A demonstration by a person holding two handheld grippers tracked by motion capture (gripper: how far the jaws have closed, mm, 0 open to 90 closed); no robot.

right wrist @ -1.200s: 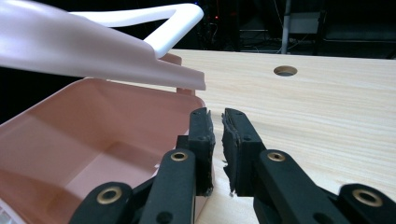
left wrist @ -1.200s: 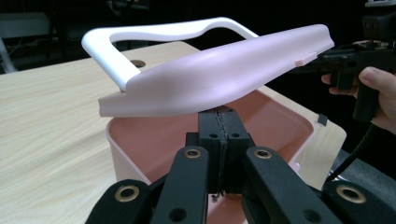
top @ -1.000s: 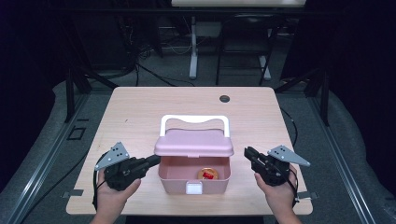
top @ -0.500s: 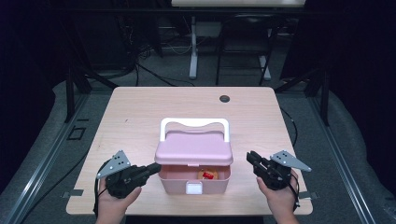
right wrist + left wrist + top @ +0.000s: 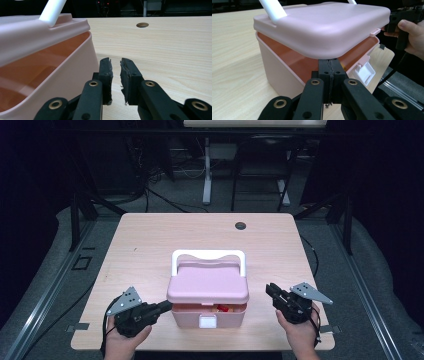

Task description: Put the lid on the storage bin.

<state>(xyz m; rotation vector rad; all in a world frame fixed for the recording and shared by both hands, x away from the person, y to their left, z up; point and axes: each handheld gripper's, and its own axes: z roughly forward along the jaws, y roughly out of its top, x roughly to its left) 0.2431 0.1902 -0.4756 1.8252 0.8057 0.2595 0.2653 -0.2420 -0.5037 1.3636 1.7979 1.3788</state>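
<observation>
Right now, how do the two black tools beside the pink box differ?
The left tool has its jaws pressed together, while the right tool has a narrow gap between its jaws. The left tool's tips sit right under the raised lid of the pink box, while the right tool stays off the box's side, apart from it. Both are hand-held, black and carry a grey plate.

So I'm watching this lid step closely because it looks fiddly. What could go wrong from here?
1. The rounded pink plastic lid sits ajar, resting on the left gripper, whose fingers are shut beneath its edge; it could slip off and drop shut.
2. The right gripper is beside the pink plastic box, not holding it, so lifting might tip or slide the box toward the table edge.
</observation>
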